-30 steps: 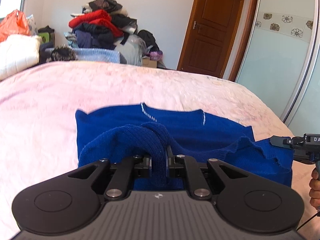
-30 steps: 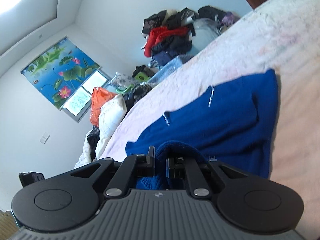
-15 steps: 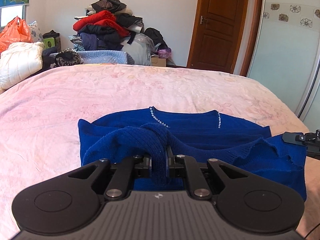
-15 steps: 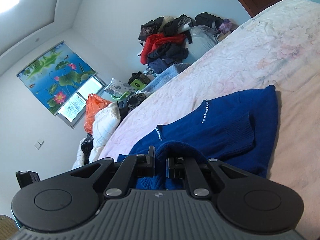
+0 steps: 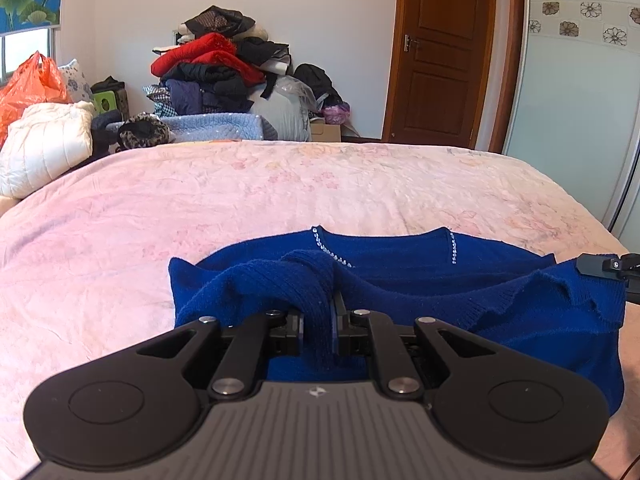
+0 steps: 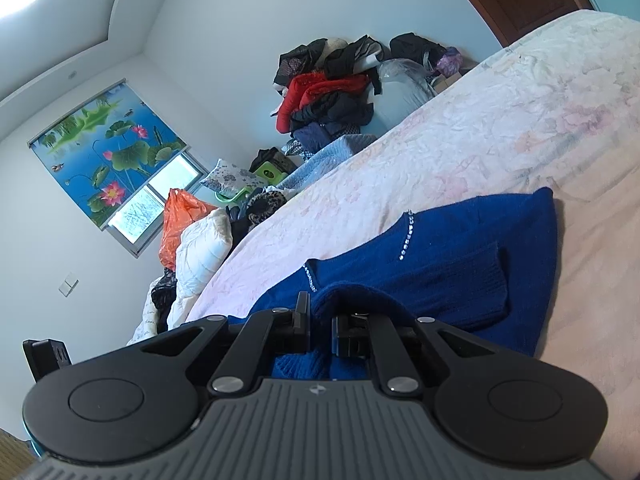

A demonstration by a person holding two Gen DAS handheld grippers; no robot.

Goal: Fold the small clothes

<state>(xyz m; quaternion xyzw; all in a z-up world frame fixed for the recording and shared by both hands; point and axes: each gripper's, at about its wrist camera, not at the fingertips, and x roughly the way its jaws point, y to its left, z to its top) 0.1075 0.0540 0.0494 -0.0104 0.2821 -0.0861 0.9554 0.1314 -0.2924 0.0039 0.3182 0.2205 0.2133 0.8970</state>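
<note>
Sweater (image 5: 420, 276) (blue) on bed (image 5: 280, 184)

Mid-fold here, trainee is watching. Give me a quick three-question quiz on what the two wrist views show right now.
1. True or false: the left gripper is shut on the blue sweater.
2. What runs along the sweater's neckline: A) buttons, B) a row of small sparkly stones, C) a zip?
3. What is the right gripper pinching?

Key
1. True: knit fabric is bunched between its fingers.
2. B: the stones show in both views.
3. A fold of the same sweater, lying on the pink bed cover.
</note>
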